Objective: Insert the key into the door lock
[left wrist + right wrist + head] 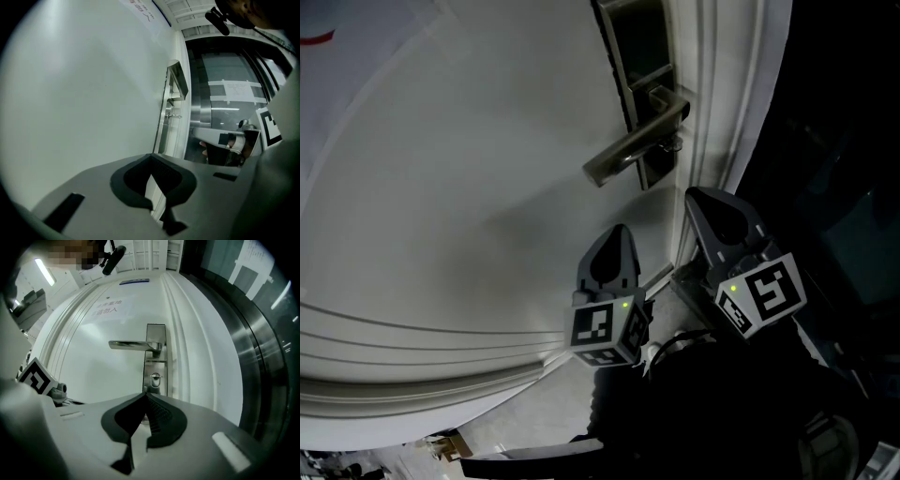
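Left gripper (618, 231), right gripper (701, 195), both jaws together, empty; one door handle (633, 150), one key (155, 377) in lock (155, 384).

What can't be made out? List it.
Head view: shadow under the door handle hides the lock.
Right gripper view: what sits in the keyhole is too small to name; the print on the door sign is blurred.
Left gripper view: the print on the taped paper is too small.

Grey grippers (617, 234), black fingers (161, 423), marker cubes (602, 328).
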Available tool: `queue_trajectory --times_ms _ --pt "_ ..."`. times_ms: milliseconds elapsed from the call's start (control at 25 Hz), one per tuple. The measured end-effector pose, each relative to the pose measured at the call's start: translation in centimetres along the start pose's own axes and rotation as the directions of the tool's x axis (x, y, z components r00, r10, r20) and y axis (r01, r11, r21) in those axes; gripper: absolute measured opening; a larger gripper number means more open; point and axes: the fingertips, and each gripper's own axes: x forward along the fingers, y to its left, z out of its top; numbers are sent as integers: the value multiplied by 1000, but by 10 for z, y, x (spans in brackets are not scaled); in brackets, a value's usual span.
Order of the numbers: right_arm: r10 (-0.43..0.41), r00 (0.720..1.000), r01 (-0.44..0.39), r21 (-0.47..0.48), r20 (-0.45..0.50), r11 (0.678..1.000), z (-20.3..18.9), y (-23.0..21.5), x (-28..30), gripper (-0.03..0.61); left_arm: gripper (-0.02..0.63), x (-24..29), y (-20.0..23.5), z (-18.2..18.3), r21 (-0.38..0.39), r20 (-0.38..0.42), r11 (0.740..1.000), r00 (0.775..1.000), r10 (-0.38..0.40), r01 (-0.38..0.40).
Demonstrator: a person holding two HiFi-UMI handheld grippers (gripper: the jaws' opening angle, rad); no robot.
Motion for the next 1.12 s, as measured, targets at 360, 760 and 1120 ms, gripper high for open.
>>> queue_trajectory --times_ms 360,760,1120 --pt "28 999 -25 -72 44 997 11 15 -2 -1 2 -2 0 1 -3 9 1000 1000 1 -1" --pt "36 999 -33 -68 36 997 9 16 4 0 2 -1 4 2 -13 17 1000 1000 1 0" --pt "36 999 -34 -74 36 997 10 18 7 0 2 -1 6 3 -15 16 1000 1000 -1 1"
